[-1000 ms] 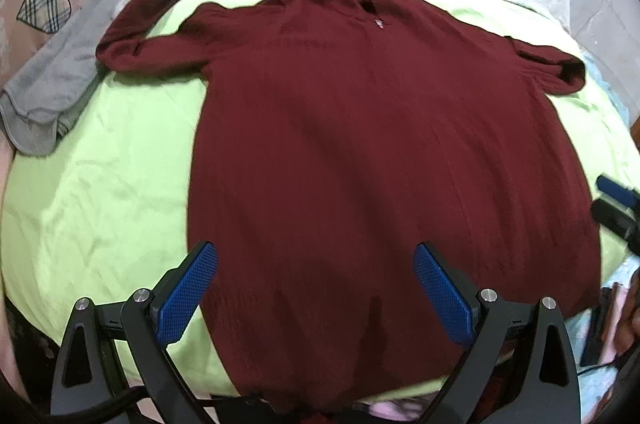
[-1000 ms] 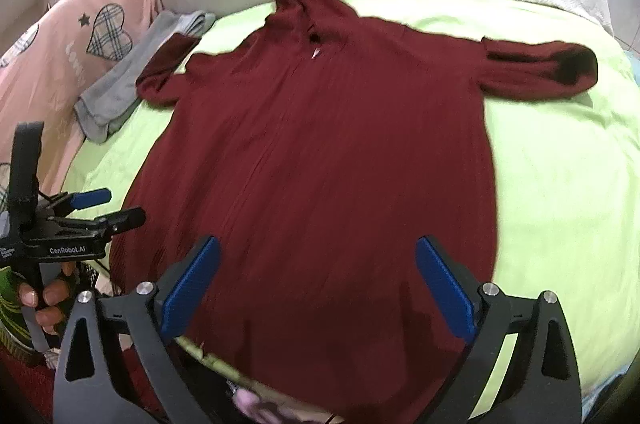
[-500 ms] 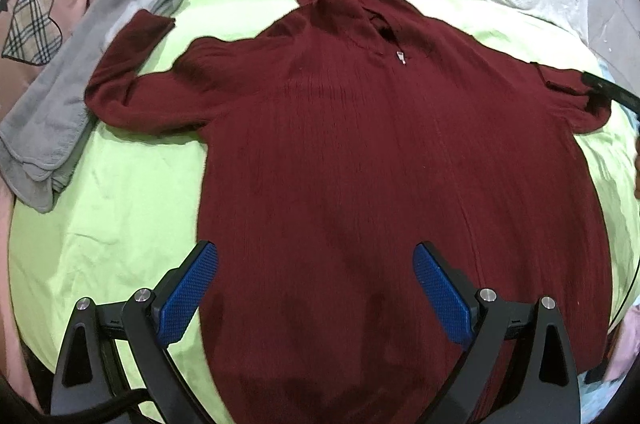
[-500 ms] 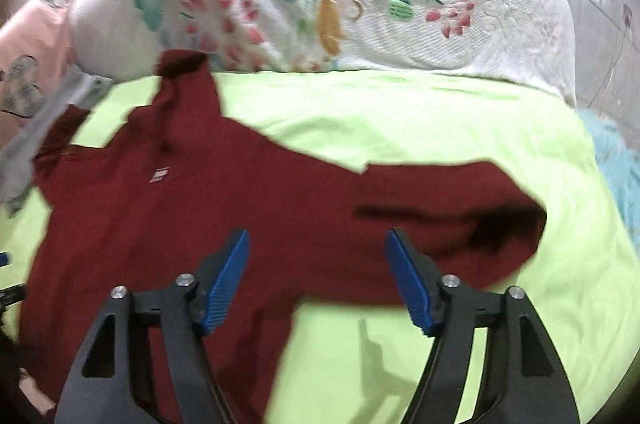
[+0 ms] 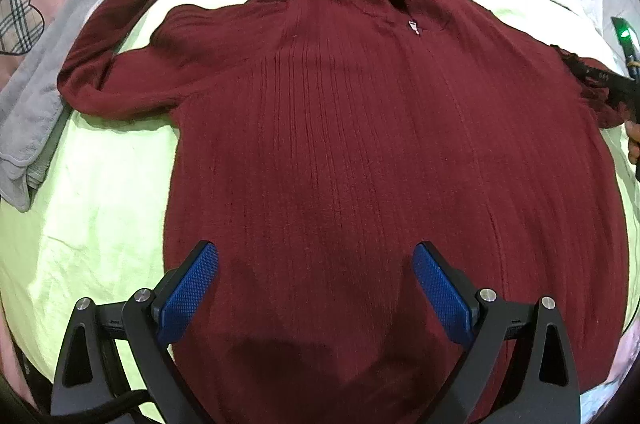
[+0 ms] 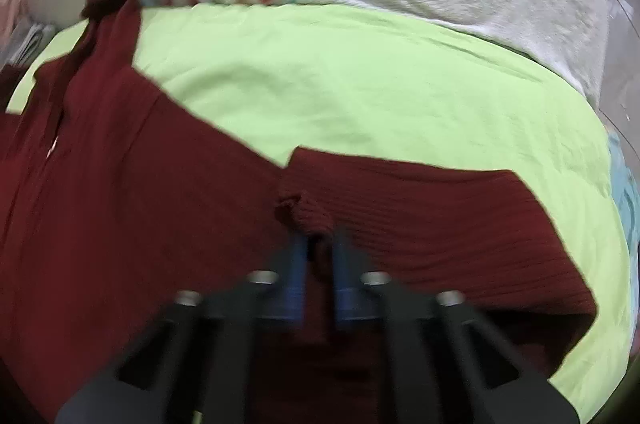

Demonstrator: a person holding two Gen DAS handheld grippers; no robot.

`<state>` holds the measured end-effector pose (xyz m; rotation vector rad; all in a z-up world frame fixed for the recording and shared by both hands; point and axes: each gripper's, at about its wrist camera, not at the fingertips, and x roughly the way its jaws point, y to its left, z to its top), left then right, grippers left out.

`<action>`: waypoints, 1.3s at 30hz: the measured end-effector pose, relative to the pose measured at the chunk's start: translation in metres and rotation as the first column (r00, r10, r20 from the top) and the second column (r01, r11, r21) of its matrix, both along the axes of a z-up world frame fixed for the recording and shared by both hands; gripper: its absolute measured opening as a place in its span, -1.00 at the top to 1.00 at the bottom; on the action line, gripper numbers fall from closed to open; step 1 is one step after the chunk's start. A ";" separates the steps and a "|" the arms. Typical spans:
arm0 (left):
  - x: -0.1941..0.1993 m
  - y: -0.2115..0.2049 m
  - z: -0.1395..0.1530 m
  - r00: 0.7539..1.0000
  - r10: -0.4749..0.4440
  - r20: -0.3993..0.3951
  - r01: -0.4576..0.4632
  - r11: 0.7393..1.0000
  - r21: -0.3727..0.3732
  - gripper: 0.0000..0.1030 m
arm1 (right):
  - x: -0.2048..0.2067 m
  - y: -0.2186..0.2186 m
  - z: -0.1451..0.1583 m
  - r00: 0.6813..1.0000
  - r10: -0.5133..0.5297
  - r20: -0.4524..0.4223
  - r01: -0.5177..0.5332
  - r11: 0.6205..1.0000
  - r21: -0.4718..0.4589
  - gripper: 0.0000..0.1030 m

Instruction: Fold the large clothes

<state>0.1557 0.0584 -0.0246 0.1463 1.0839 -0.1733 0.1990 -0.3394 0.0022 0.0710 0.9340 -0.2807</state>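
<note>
One dark red hooded sweater (image 5: 360,143) lies spread flat on a green-sheeted bed (image 5: 100,203), hood away from the camera, sleeves out to either side. The right gripper (image 6: 318,248), nearer the right sleeve (image 6: 420,224), is nearly closed, pinching a bunched fold there. The left gripper (image 5: 316,280) hovers wide open and empty over the hem.

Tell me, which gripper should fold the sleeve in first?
The right gripper. It looks shut on a bunch of the dark red knitted hooded sweater near that sleeve. The left gripper hangs open over the hem, holding nothing.
</note>
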 end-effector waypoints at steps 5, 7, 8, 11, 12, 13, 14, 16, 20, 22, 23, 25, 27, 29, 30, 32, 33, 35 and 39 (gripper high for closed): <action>0.003 -0.001 0.000 1.000 -0.006 0.009 0.006 0.999 -0.032 -0.91 | -0.015 0.024 0.034 0.992 -0.029 0.119 0.002 0.975 0.220 0.88; 0.005 0.000 0.002 1.000 -0.001 0.013 0.001 0.999 -0.049 -0.91 | -0.015 0.051 0.045 0.985 -0.002 0.172 -0.051 0.951 0.305 0.88; 0.006 0.002 0.004 1.000 0.003 0.019 -0.002 0.998 -0.062 -0.91 | -0.013 0.066 0.048 0.981 0.013 0.193 -0.080 0.936 0.342 0.88; 0.010 0.012 0.011 1.000 0.017 0.024 -0.014 0.992 -0.125 -0.91 | 0.004 0.121 0.049 0.967 0.068 0.245 -0.180 0.862 0.474 0.88; 0.011 0.016 0.013 1.000 0.021 0.018 -0.018 0.988 -0.154 -0.91 | 0.014 0.142 0.047 0.961 0.085 0.263 -0.214 0.831 0.513 0.88; 0.013 0.020 0.014 1.000 0.026 0.014 -0.023 0.984 -0.179 -0.91 | 0.022 0.162 0.045 0.957 0.100 0.274 -0.238 0.809 0.537 0.88; 0.013 0.027 0.016 0.999 0.037 0.014 -0.033 0.978 -0.207 -0.91 | 0.029 0.180 0.043 0.955 0.113 0.276 -0.255 0.790 0.558 0.88; 0.014 0.037 0.018 0.998 0.059 0.016 -0.054 0.973 -0.226 -0.91 | 0.046 0.213 0.036 0.951 0.130 0.281 -0.283 0.736 0.615 0.88; 0.014 0.054 0.020 0.996 0.091 0.020 -0.083 0.965 -0.248 -0.91 | 0.081 0.279 0.018 0.946 0.169 0.278 -0.320 0.640 0.699 0.88; 0.015 0.062 0.019 0.995 0.100 0.018 -0.092 0.960 -0.265 -0.91 | 0.096 0.302 0.004 0.947 0.197 0.253 -0.321 0.613 0.722 0.88; 0.016 0.065 0.019 0.994 0.104 0.018 -0.096 0.959 -0.268 -0.91 | 0.101 0.307 -0.002 0.948 0.207 0.243 -0.319 0.598 0.735 0.88; 0.019 0.070 0.017 0.993 0.115 0.019 -0.106 0.956 -0.273 -0.91 | 0.110 0.322 -0.016 0.947 0.234 0.222 -0.318 0.571 0.757 0.88; 0.025 0.074 0.015 0.992 0.122 0.015 -0.113 0.951 -0.288 -0.91 | 0.114 0.330 -0.023 0.945 0.245 0.216 -0.320 0.567 0.759 0.84; 0.029 0.074 0.014 0.992 0.122 0.011 -0.113 0.946 -0.303 -0.90 | 0.116 0.331 -0.030 0.947 0.248 0.203 -0.310 0.547 0.777 0.69; 0.033 0.075 0.014 0.993 0.116 0.013 -0.106 0.944 -0.314 -0.90 | 0.115 0.327 -0.033 0.950 0.242 0.195 -0.299 0.542 0.785 0.63; 0.044 0.070 0.014 0.995 0.103 0.016 -0.092 0.940 -0.328 -0.90 | 0.104 0.316 -0.026 0.951 0.224 0.215 -0.305 0.547 0.779 0.61; 0.052 0.067 0.013 0.996 0.092 0.017 -0.081 0.938 -0.338 -0.90 | 0.095 0.308 -0.018 0.949 0.210 0.236 -0.314 0.559 0.768 0.61; 0.068 0.060 0.012 0.997 0.075 0.015 -0.065 0.935 -0.349 -0.90 | 0.076 0.289 -0.007 0.949 0.172 0.263 -0.314 0.577 0.754 0.61; 0.106 0.043 0.005 0.999 0.044 0.006 -0.039 0.935 -0.353 -0.87 | 0.027 0.243 0.016 0.955 0.063 0.290 -0.261 0.646 0.717 0.60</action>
